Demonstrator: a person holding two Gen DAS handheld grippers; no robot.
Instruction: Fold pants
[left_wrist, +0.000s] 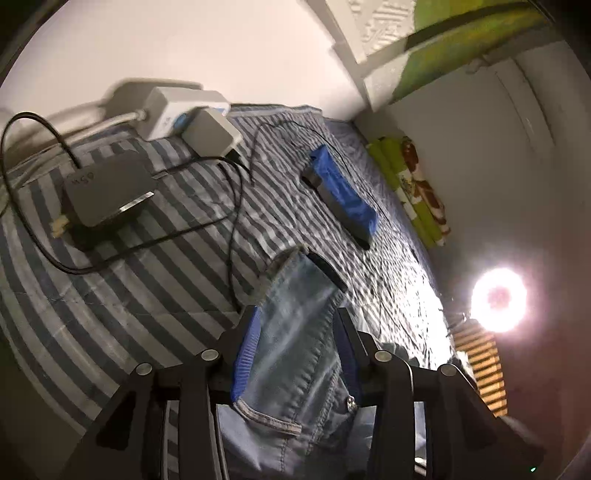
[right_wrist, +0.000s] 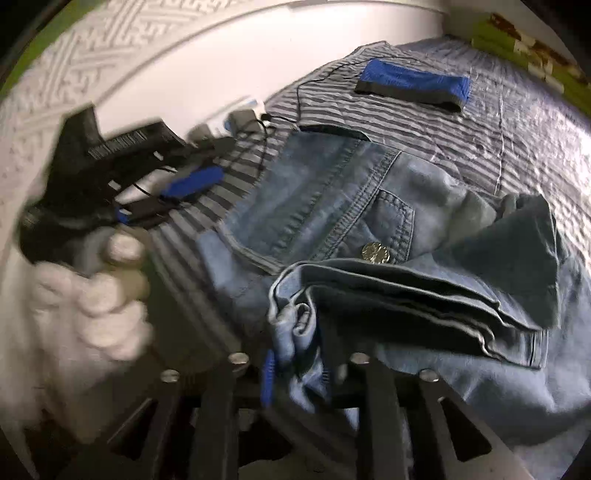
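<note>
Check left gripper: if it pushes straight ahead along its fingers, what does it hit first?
The jeans already lying between the left gripper fingers; beyond them, probably the thin black strip at the denim's far edge, then the striped bedcover. Depth is unclear.

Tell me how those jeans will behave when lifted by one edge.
The jeans will probably drape and sag, since the bunched leg already folds in soft layers. Thick seams and the metal button suggest some weight, so cloth may pull from the right hand-held gripper.
</note>
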